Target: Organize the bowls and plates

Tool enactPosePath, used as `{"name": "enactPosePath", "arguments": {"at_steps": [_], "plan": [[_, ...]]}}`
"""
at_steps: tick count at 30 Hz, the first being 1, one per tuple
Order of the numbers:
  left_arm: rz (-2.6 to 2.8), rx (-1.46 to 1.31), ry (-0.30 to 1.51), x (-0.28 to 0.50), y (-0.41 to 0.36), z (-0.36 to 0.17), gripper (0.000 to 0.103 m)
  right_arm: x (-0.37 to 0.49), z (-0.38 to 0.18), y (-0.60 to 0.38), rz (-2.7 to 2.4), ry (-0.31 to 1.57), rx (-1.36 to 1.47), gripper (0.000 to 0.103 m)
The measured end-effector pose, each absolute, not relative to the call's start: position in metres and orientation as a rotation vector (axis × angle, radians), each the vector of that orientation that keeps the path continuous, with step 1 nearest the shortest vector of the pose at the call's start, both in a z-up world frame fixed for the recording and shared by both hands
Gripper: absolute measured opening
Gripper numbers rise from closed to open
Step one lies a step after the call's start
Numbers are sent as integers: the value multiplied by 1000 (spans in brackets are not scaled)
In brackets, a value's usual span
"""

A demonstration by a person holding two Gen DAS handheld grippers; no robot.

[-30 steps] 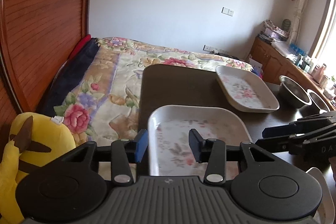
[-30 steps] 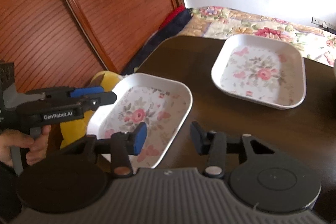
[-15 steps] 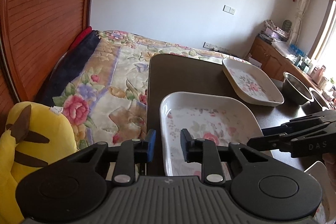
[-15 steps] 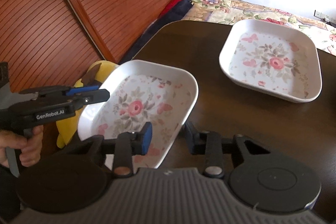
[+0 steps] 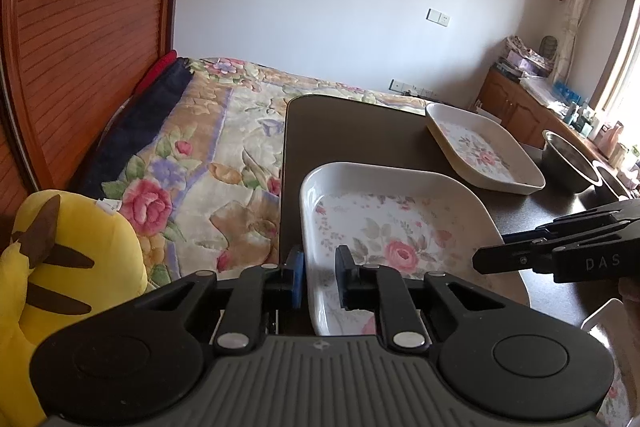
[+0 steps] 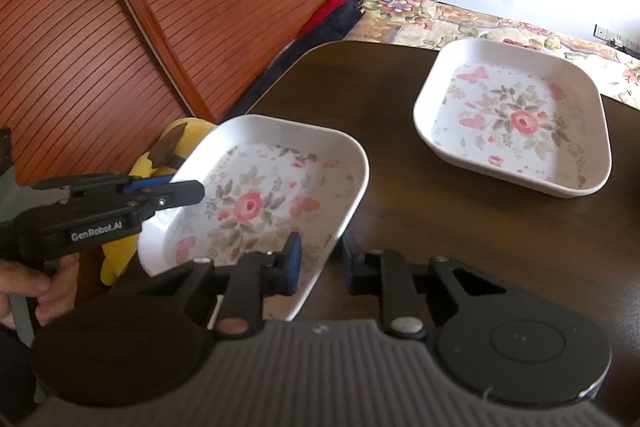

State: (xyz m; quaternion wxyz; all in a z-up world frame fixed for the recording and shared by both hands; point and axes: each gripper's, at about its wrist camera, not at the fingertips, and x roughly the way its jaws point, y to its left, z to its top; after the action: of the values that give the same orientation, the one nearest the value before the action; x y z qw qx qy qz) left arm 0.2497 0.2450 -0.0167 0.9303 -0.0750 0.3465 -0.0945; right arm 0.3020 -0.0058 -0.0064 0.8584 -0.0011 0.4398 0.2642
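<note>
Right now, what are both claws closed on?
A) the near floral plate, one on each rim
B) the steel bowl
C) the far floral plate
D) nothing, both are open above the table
A: the left claw pinches the left rim of the near floral plate, and the right claw pinches its right rim, while the far floral plate sits untouched on the table.

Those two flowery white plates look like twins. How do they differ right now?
The near plate has both grippers (left, right) clamped on its rim and tilts, overhanging the table edge; the far plate lies flat, untouched, well onto the table. Both are square, white, with a pink rose.
</note>
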Motion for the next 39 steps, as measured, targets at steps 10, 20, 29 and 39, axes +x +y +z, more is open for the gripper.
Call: {"name": "enactPosePath", "arguments": {"at_steps": [10,20,29,39], "plan": [[-170,-132,696,248,246,-19,38,301,-9,-10,560,904,5,16],[-173,-199,691,240,245,-18,37,301,-9,-16,538,903,45,12],[-177,-216,655,228,236,-6,37,295,2,-27,537,864,76,8],[-198,-188,602,210,215,23,37,281,23,-50,530,797,104,7]]}}
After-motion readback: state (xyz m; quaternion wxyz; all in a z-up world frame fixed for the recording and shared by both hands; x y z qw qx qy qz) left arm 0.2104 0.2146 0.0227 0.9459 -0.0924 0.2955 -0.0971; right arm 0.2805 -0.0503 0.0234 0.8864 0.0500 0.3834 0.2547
